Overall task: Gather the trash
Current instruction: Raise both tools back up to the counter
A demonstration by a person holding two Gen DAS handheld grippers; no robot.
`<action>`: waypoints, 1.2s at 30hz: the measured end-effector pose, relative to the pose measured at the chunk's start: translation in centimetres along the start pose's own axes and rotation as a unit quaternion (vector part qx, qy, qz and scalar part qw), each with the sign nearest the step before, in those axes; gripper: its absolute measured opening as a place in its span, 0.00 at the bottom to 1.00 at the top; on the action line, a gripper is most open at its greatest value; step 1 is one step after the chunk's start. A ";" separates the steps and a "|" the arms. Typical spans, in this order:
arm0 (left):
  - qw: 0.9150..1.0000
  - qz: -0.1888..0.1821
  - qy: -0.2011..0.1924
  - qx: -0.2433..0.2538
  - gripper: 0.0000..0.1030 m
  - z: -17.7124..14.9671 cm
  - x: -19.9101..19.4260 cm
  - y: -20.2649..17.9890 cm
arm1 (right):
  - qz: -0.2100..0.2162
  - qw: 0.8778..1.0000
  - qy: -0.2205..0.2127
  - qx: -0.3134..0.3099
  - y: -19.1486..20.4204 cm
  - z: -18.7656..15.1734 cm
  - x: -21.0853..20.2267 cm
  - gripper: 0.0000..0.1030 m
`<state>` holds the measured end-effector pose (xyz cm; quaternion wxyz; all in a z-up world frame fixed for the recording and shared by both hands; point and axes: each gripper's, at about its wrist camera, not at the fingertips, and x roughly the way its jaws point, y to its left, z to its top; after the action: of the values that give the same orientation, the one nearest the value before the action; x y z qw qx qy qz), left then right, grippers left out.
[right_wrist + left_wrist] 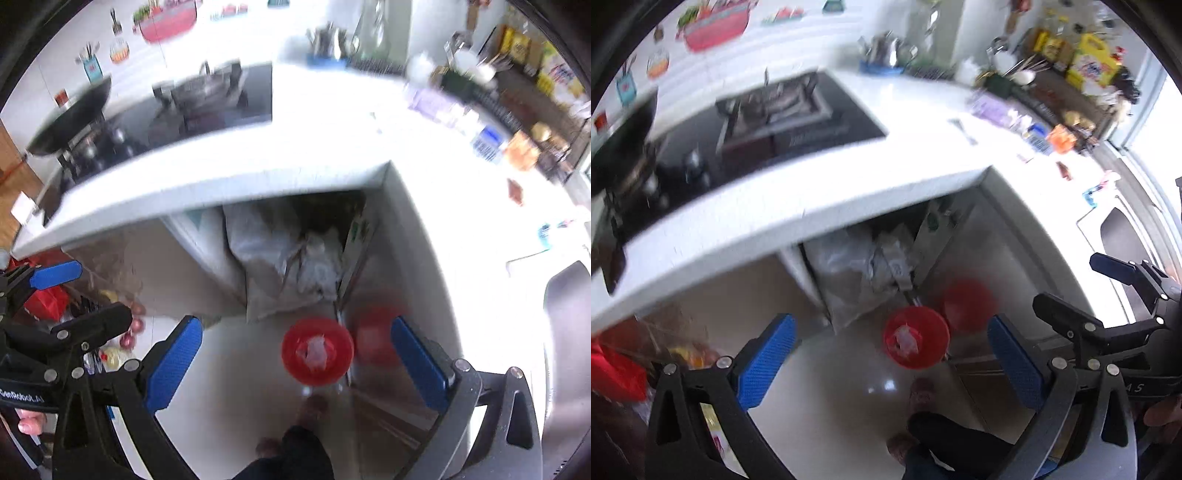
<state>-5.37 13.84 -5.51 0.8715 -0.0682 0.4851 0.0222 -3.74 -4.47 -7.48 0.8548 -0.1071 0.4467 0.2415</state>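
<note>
your left claw [892, 360] hangs high over the floor with its blue pads wide apart and nothing between them. the red bin [916, 336] stands on the floor below, showing in the gap between the pads and a little toward the right one; pale crumpled trash [905, 339] already lies inside it. so from this claw the bin lies down and slightly forward, not off to a side.

moving right, your right claw [297, 360] is also spread to its widest and empty. in its view the same red bin [317, 350] sits almost dead centre between the pads, with the pale wad [316, 352] in its middle. the bin is round, so it has no long axis to line up with.

neither hand is clearly nearer to the bin; both look down at it from much the same height, side by side, and each claw shows at the edge of the other's view.

the relation that counts next, as i judge it, is up and away: what may still be loose trash lies on the white desk [923, 107], toward its right end, where small wrappers and packets [1060, 138] are scattered short of the sink [569, 350]. that puts them ahead and to your right, so the right claw looks the better placed to reach them. the frames are blurred, so i cannot tell which of those bits are rubbish.
</note>
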 end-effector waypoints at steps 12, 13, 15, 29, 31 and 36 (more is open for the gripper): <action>0.994 -0.048 -0.045 0.093 1.00 6.1 -4.4 -6.4 | -0.056 0.996 -0.057 0.025 -4.0 1.8 -7.0 0.99; 0.993 -0.050 -0.048 0.098 1.00 6.5 -4.3 -7.0 | -0.059 0.996 -0.059 0.031 -4.6 2.1 -7.2 0.99; 0.991 -0.054 -0.054 0.111 1.00 8.0 -3.9 -8.3 | -0.069 0.995 -0.063 0.037 -5.5 2.6 -7.3 0.99; 0.979 -0.096 -0.033 0.179 1.00 18.1 2.5 -19.5 | -0.099 0.984 -0.073 0.125 -17.2 6.7 -6.9 0.99; 0.976 -0.097 -0.030 0.190 1.00 19.4 3.7 -21.3 | -0.100 0.982 -0.073 0.143 -19.4 7.1 -6.7 0.99; 0.973 -0.111 -0.017 0.203 1.00 22.3 6.7 -25.1 | -0.115 0.976 -0.060 0.172 -24.3 7.6 -5.9 0.99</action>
<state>19.57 -8.08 2.88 0.8724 0.0572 0.4538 -0.1721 11.14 -24.22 0.93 0.9078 0.0061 0.4139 0.0671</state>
